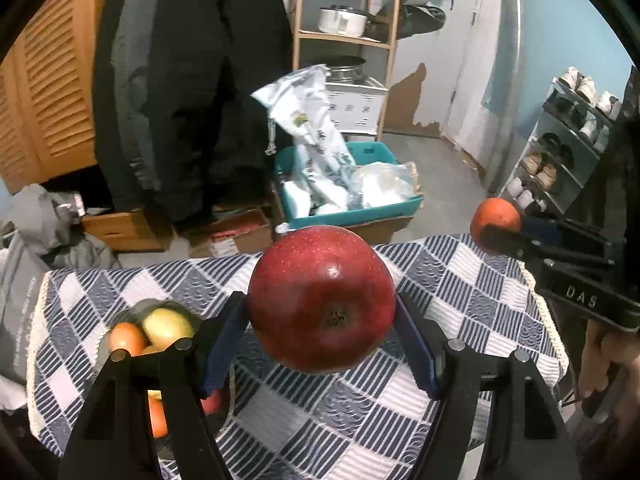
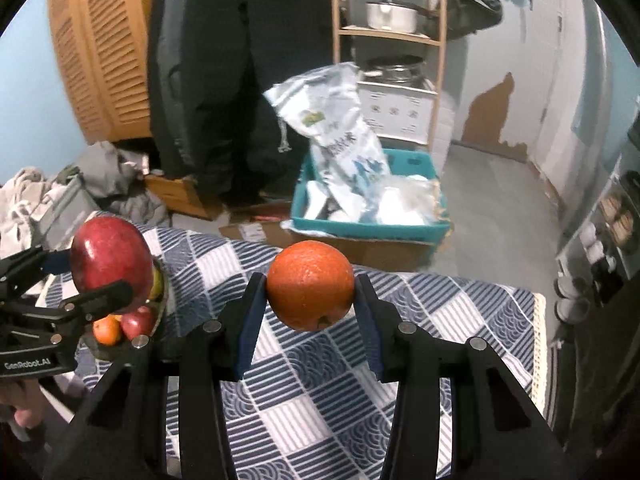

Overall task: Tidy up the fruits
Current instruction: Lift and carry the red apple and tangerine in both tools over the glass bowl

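1. Work surface: a table covered by a blue-and-white checked cloth, with a pale fringe along its edges.
2. Room: a wooden shelf unit carrying a metal pot stands at the back; dark coats hang beside a slatted wooden door; a shoe rack lines the right wall.
3. Beyond the table's far edge, a teal bin holds white bags and sits on cardboard boxes.
4. At the left end of the cloth, a bowl holds several fruits, partly hidden by the left gripper's fingers.
5. Left gripper: closed on a red apple, held above the cloth. The apple's core axis runs along the fingers, its dimpled end facing the camera.
6. Right gripper: closed on an orange, held above the cloth, well apart from the apple. Its navel points down and toward the camera.
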### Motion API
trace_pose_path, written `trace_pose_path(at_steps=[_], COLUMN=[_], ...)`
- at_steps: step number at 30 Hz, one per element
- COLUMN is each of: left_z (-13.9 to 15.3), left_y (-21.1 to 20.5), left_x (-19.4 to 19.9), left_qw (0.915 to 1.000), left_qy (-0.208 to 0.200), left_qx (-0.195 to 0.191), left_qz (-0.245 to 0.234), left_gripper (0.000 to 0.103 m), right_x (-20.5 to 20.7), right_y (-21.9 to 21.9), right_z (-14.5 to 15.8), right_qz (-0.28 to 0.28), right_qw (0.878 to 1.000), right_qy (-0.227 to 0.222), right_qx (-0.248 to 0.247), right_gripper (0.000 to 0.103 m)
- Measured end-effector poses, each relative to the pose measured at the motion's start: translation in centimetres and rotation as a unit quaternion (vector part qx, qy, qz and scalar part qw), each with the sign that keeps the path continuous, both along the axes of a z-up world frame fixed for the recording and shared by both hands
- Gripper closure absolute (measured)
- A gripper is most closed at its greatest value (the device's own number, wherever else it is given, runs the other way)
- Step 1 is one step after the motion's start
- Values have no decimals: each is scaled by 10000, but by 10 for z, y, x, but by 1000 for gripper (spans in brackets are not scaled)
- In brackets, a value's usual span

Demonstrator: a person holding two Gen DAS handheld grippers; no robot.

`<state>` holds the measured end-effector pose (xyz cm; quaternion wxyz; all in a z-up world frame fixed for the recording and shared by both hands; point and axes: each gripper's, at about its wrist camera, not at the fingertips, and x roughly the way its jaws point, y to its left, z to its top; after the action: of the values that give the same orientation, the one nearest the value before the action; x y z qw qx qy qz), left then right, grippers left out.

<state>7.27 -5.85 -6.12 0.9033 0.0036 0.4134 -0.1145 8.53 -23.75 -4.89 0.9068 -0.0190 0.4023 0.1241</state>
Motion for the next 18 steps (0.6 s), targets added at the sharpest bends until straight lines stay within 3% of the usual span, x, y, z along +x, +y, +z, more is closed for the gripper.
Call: trace_pose_path(at_steps=[8,18], left_z=[-2,-21], left_y=[51,106], left_x=[-12,-22], left_qw=[9993,9965], left_qy=[14,136], left_qx=[8,18], left_qz=[366,823], left_gripper=[28,28], right_x=[3,12], right_y=[44,106], right_z=[1,-23], right_qz=[447,1002], right_qw=[9990,9943], right_qy=[33,356], right_qx=[70,120], right_gripper=[60,60])
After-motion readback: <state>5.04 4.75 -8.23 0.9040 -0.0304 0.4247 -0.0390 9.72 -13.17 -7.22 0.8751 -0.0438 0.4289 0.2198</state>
